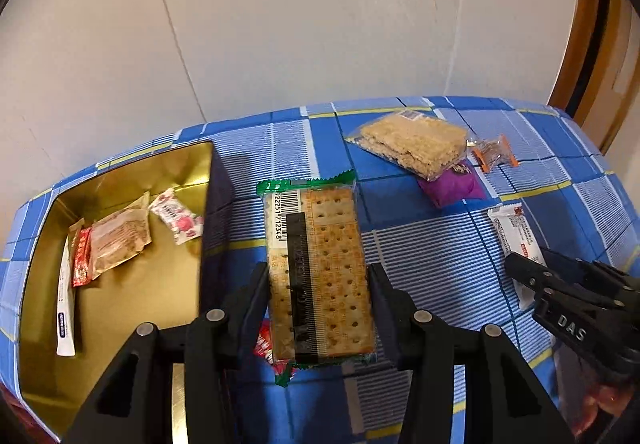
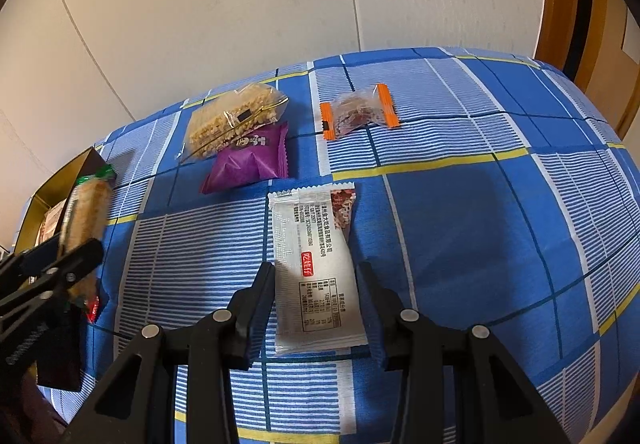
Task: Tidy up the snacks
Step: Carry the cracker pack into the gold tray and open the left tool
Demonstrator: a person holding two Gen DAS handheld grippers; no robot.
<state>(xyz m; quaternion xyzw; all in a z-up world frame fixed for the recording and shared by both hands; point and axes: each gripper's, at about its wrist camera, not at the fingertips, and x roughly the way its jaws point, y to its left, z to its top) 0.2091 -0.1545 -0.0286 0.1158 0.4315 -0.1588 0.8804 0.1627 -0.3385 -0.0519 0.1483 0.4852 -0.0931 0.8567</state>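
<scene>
My left gripper (image 1: 318, 284) is shut on a clear pack of crackers (image 1: 320, 268) with green ends, held above the blue checked cloth just right of a gold tin (image 1: 132, 308). The tin holds several small snack packets (image 1: 120, 240). The same cracker pack shows at the left of the right wrist view (image 2: 86, 224). My right gripper (image 2: 316, 284) is open, its fingers on either side of a white snack packet (image 2: 318, 264) lying flat on the cloth; I cannot tell whether they touch it. That packet also shows in the left wrist view (image 1: 516, 236).
Farther back lie a clear bag of puffed grain bars (image 2: 228, 119) resting partly on a purple packet (image 2: 250, 159), and a small orange-ended candy (image 2: 358, 113). A red packet (image 1: 264, 344) lies under the crackers. A wall stands behind the table; a wooden door frame (image 1: 592, 43) is at right.
</scene>
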